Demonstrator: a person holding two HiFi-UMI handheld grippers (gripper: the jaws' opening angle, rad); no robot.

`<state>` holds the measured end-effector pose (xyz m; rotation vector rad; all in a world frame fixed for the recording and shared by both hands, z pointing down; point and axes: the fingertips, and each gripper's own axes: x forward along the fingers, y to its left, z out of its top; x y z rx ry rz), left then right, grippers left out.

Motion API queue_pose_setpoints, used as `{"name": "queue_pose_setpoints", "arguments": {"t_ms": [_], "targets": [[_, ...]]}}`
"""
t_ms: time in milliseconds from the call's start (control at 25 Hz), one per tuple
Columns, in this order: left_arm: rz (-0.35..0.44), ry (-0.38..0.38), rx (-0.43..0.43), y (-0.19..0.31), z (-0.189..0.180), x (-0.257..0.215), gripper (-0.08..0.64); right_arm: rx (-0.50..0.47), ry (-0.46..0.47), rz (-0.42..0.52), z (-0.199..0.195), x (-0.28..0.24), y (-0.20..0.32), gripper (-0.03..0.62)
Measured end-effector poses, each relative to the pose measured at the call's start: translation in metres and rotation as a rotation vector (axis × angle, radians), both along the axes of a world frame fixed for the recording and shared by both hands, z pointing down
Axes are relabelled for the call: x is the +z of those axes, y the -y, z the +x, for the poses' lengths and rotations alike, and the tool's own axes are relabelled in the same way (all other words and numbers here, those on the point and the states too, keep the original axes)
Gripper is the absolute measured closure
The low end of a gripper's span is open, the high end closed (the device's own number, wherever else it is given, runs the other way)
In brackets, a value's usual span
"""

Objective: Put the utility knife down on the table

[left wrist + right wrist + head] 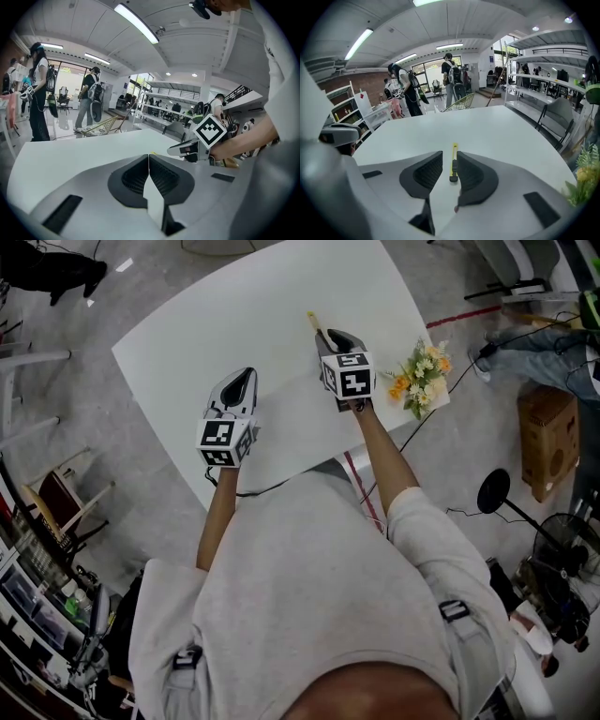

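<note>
**A:** What could be upset from here?

**B:** The table (187, 352) is judged safe. The flowers (422, 376) are placed just beside the right gripper (336, 336), at its 4 o'clock, and could be brushed if that gripper is swung sideways. The utility knife (453, 161) is laid flat on the table at the gripper's 12 o'clock. It is seen through the gap of jaws that are set apart, with no pad pressed on it. It could be nudged or dragged if those jaws are dipped or drawn back low.

**A:** And the left gripper (149, 157)?

**B:** Its jaws are closed together on nothing. It is held at 8 o'clock of the right one, and little harm is expected from it.

**A:** Edges and room?

**B:** Bare tabletop is found from 9 to 12 o'clock, the widest room for moving. The right edge at 3 o'clock is nearer and crowded by the flowers. The near edge lies at 6 o'clock, below both grippers. The knife is set well inside every edge.
</note>
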<state>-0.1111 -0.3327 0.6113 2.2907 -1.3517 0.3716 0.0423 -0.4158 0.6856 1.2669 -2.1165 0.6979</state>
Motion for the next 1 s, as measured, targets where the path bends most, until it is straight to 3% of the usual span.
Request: {"name": "queue_pose_setpoints", "arguments": {"t_ms": [560,1000], "targets": [[0.062,0.001,-0.042,0.001,-0.009,-0.022,0.538,0.021,0.033,0.144,0.009,-0.046,-0.036,0.557],[0.19,0.008,-0.105,0.013,-0.024,-0.071,0.538,0.013,0.078,0.349,0.013,-0.124,-0.036,0.56]]}}
